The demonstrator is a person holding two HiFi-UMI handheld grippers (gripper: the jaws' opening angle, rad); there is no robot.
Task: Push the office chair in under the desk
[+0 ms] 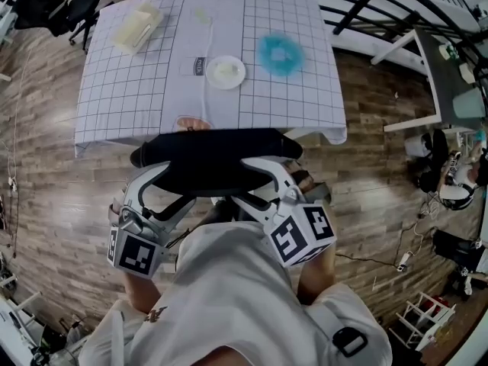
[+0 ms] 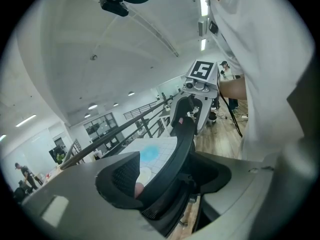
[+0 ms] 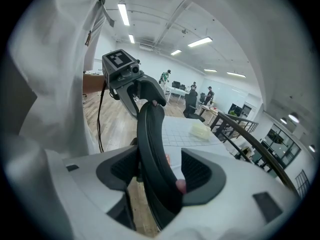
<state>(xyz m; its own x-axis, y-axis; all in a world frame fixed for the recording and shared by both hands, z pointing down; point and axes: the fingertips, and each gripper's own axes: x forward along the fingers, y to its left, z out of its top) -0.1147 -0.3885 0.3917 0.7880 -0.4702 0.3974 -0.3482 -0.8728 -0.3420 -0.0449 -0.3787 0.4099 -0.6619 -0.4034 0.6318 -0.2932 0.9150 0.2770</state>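
1. You have one office chair [image 1: 217, 175] in front of you, two tools, and one tabletop [image 1: 130, 97]. The tabletop carries one white plate [image 1: 226, 72], one blue round patch [image 1: 280, 53] and one pale box [image 1: 137, 27].
2. Your left tool [image 1: 171, 185] and right tool [image 1: 255, 180] each clamp the top of the chair's backrest [image 1: 191, 149], jaws spread wide around its thickness.
3. The backrest sits right at the tabletop's near edge and overlaps it as seen from above. Wooden floor [image 1: 46, 189] lies open to either side.
4. A second black chair [image 1: 80, 10] stands well apart, beyond the far left corner.
5. Your torso hides the seat and base, so you cannot see how far they reach under the tabletop. The plate's contents are too small to tell.
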